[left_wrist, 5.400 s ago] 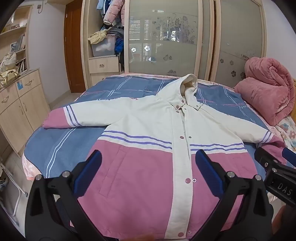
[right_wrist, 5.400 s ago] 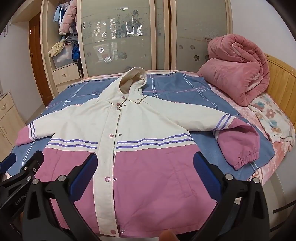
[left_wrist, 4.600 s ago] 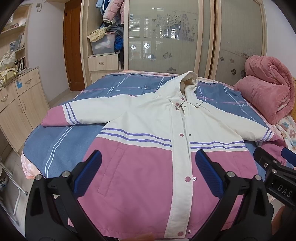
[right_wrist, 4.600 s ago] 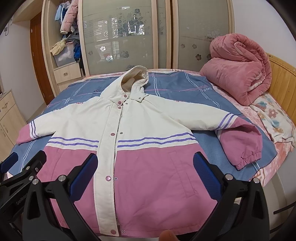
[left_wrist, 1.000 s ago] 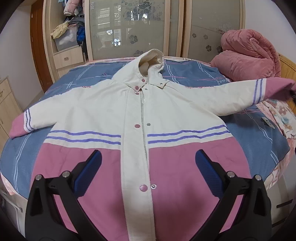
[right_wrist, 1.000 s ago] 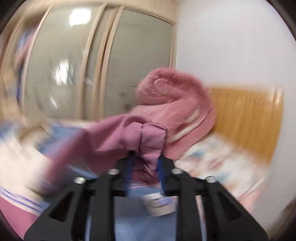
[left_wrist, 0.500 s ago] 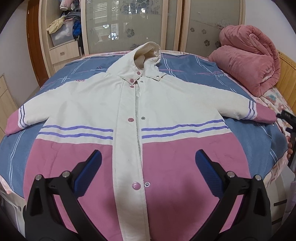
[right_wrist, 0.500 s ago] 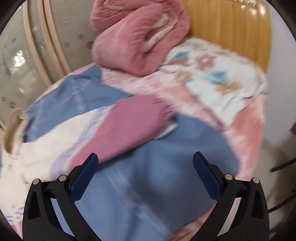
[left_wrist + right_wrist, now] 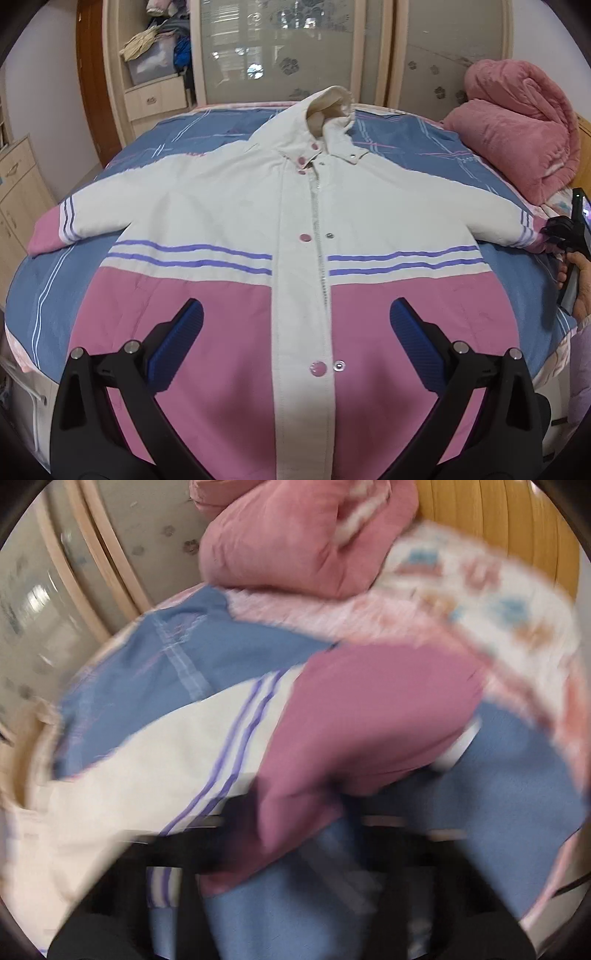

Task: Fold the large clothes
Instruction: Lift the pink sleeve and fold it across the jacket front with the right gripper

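The left gripper (image 9: 295, 332) hovers with its blue-padded fingers (image 9: 177, 343) spread wide apart, holding nothing and touching nothing, above the pink lower front of the hooded jacket (image 9: 295, 229). The right gripper (image 9: 557, 232) sits at the cuff of the jacket's right-hand sleeve (image 9: 362, 716). In the right wrist view motion blur smears its dark fingers, and the pink cuff lies over and between them; whether they are closed on the fabric or merely around it cannot be told.

The jacket lies flat, front side up, on the blue striped bedsheet (image 9: 55, 280). Its long axis runs from the pink hem nearest the left gripper to the cream hood (image 9: 332, 110), which points away toward the glass wardrobe doors (image 9: 280, 48). Both sleeves stretch outward to either side, roughly across that axis. The front placket with pink snaps runs up the centre. A rolled pink quilt (image 9: 517, 125) rests on the bed, well apart from the hood, beside the wooden headboard (image 9: 491, 528).
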A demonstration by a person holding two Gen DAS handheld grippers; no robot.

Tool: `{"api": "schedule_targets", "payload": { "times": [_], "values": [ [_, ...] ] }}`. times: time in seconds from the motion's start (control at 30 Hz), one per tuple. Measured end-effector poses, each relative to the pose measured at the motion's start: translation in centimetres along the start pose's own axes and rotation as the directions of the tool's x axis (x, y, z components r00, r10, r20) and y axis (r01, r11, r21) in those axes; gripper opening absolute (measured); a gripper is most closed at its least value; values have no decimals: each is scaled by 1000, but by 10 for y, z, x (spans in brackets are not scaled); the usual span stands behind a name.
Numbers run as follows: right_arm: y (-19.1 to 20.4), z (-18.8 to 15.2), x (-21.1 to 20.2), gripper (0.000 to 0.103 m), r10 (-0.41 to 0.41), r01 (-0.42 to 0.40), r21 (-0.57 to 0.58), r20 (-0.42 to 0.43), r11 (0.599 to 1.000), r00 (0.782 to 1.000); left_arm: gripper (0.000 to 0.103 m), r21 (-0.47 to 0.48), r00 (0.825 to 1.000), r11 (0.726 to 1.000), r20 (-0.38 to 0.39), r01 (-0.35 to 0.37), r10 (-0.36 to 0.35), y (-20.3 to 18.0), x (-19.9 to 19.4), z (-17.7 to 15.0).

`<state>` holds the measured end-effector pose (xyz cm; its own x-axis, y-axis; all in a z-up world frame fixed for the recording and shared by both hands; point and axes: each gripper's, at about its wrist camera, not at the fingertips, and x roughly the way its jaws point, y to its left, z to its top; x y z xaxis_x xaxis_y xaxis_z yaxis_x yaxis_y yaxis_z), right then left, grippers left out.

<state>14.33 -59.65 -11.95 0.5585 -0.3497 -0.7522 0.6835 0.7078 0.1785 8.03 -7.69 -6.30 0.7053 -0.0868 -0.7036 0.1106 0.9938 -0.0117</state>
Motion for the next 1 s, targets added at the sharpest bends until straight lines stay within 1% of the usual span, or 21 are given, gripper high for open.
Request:
{"api": "schedule_targets", "payload": {
  "times": [0.07,0.1,0.13,0.17,0.2,0.23,0.27,0.3,0.37,0.43,0.5,0.6,0.63,0.67,0.7,0.73,0.77,0.83,0.9,0.97,1.0],
  "values": [
    [8,10,-12,13,-59,68,-77,113,995,992,101,-5,1000,1000,-8,-3,3,2,4,0],
    [13,13,-21,12,-90,116,-127,189,985,978,101,-4,1000,1000,-10,-5,5,2,5,0],
    [22,12,-32,12,-103,168,-205,295,964,950,101,-2,1000,1000,-13,-8,8,2,7,0],
    [27,9,-34,12,-112,209,-255,346,944,931,101,0,1000,1000,-15,-8,8,1,8,-1],
    [32,6,-31,13,-143,261,-296,368,919,919,101,0,1000,1000,-16,-8,8,2,9,-1],
    [30,6,-25,22,-163,272,-302,340,914,926,101,-2,1000,1000,-18,-7,7,2,10,-1],
    [23,5,-12,39,-163,230,-286,240,930,957,101,-5,1000,1000,-19,-6,6,3,11,-1],
    [12,4,-5,65,-135,175,-245,170,954,976,101,-8,1000,1000,-22,-5,5,4,13,-1],
    [-20,-1,2,85,-42,49,-86,85,995,996,101,-13,1000,1000,-30,-6,5,4,16,-1],
    [-50,-3,10,87,65,-68,75,33,995,997,101,-12,999,1000,-39,-9,8,5,20,-1],
    [-68,-8,19,88,161,-160,198,10,967,987,101,-13,999,1000,-46,-10,9,5,23,-2],
    [-98,-7,32,88,288,-267,397,6,878,958,101,-17,999,1000,-52,-11,10,6,27,-3],
    [-105,-5,37,88,326,-302,447,25,842,945,101,-18,998,1000,-55,-13,12,6,28,-4],
    [-107,-5,35,78,338,-317,467,42,825,940,101,-20,998,1000,-60,-16,15,7,29,-4],
    [-107,-2,32,39,316,-304,471,55,828,947,101,-20,998,1000,-62,-19,17,7,29,-5],
    [-102,2,27,29,287,-281,461,58,842,956,101,-21,998,1000,-62,-22,20,8,29,-5],
    [-94,6,13,20,269,-293,435,116,851,956,101,-23,998,999,-60,-26,25,10,29,-5],
    [-71,11,-11,16,312,-371,367,211,853,926,101,-34,998,999,-60,-32,30,13,30,-4],
    [-44,15,-30,16,379,-444,299,250,845,891,101,-46,997,998,-64,-36,33,16,32,-4],
    [-4,15,-53,17,501,-554,212,256,805,827,101,-55,997,998,-70,-41,37,19,33,-4],
    [9,15,-62,17,538,-585,181,252,791,804,101,-61,997,997,-71,-44,40,21,32,-5]
  ]
}}
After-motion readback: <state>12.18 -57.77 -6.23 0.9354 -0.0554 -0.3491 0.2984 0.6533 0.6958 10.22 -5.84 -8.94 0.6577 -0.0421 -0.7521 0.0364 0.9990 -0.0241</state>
